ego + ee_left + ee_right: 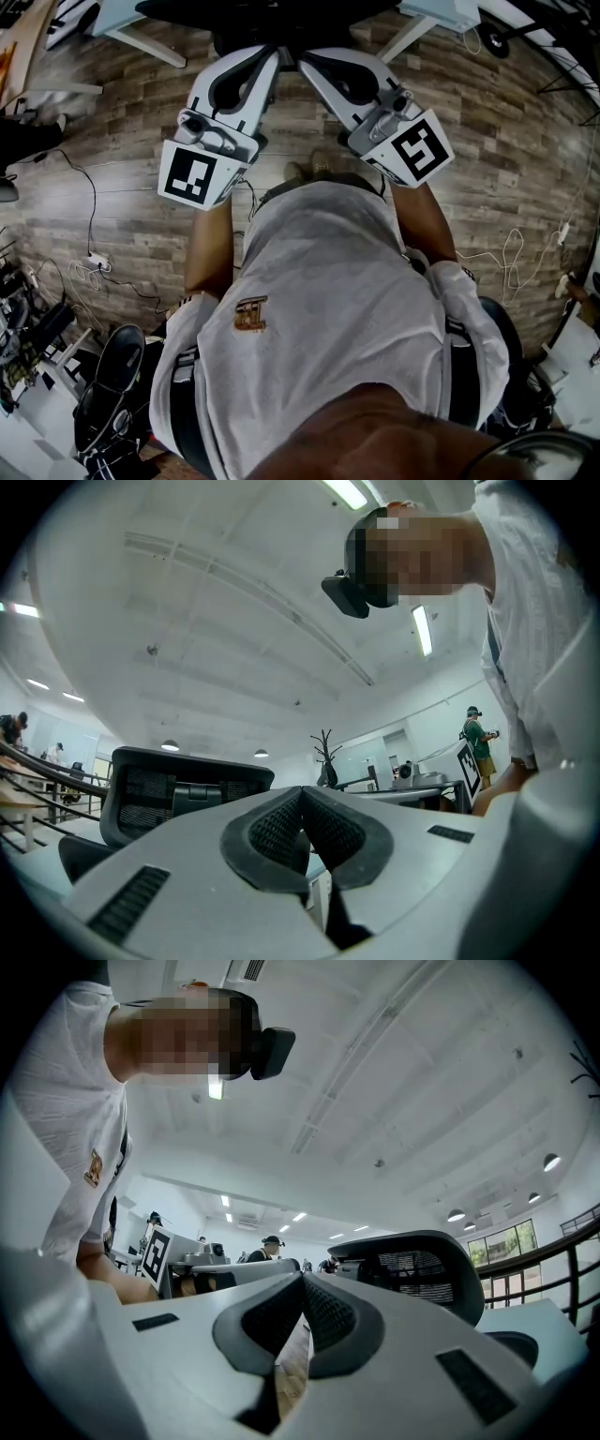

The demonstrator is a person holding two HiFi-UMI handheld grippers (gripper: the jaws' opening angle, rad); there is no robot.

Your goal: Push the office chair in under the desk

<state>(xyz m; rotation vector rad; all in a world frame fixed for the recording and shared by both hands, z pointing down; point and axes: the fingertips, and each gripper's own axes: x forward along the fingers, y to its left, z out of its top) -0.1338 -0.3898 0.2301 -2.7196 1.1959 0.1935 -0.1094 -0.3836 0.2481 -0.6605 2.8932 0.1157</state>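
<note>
The black office chair [272,21] stands at the top of the head view, between the white desk's legs [142,44]. My left gripper [277,56] and right gripper [306,60] point at it side by side, their tips close together just short of its dark edge; contact cannot be told. Both are shut with nothing between the pads. In the left gripper view the mesh backrest [186,787] rises behind the shut left gripper [302,797]. Beyond the shut right gripper [302,1281], the backrest [424,1269] stands at the right of the right gripper view.
Wood-look floor [112,169] lies under me. Cables and a power strip [92,258] trail at the left, with a black bag [114,375] at lower left. More cable [511,253] lies at the right. A person [479,742] stands far off by other desks.
</note>
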